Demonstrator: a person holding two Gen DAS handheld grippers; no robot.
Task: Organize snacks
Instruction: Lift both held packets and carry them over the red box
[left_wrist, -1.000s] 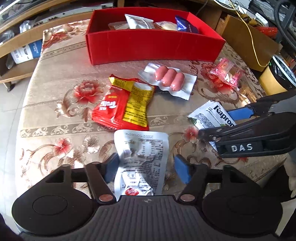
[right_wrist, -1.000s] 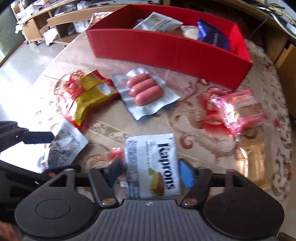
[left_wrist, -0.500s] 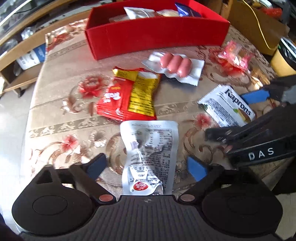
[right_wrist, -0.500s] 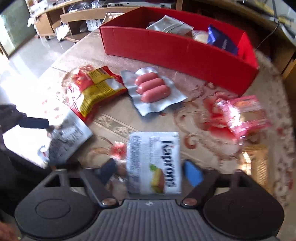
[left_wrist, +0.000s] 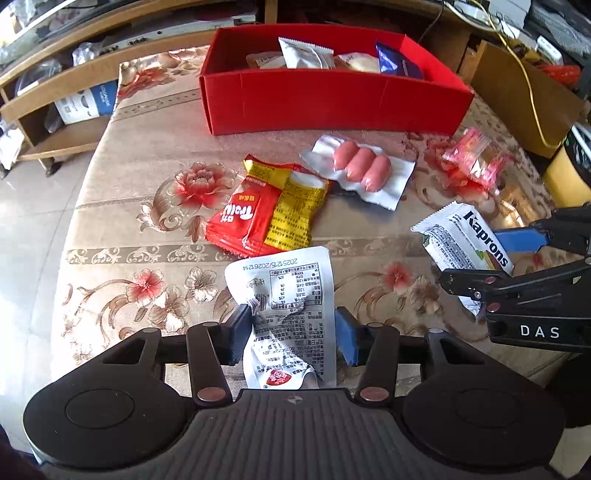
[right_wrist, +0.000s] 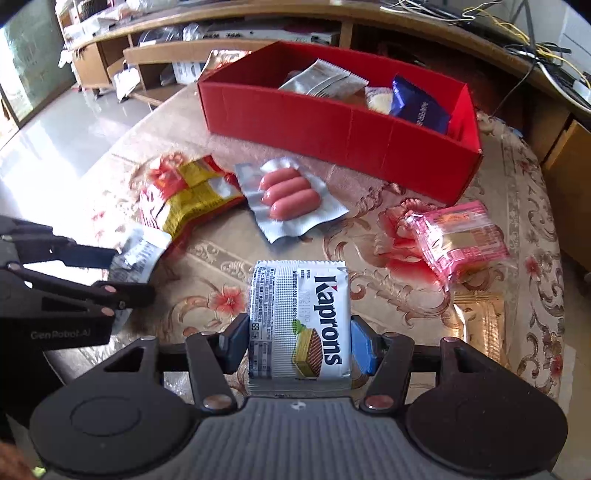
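A white pouch (left_wrist: 291, 291) with black print lies crumpled between the pads of my left gripper (left_wrist: 291, 336). Its jaws are closing and the pads press on the pouch's sides. My right gripper (right_wrist: 299, 345) is closing too, pads against a white Kaprons wafer pack (right_wrist: 299, 317) held just above the cloth. Each wrist view shows the other tool: the right gripper (left_wrist: 480, 258) with the wafer pack (left_wrist: 461, 236), the left gripper (right_wrist: 129, 275) with the pouch (right_wrist: 136, 254). A red box (left_wrist: 332, 107) holding several snacks stands at the far side.
On the floral tablecloth (left_wrist: 147, 184) lie a red-and-yellow snack bag (left_wrist: 266, 210), a sealed pack of three sausages (left_wrist: 362, 170) and a pink wrapped pack (left_wrist: 472, 162). Wooden shelves (left_wrist: 55, 96) stand behind on the left, a cardboard box (left_wrist: 517, 96) to the right.
The left jaws spread wider around the white pouch, then came in onto it and creased it. The right jaws narrowed onto the Kaprons pack, which rose slightly.
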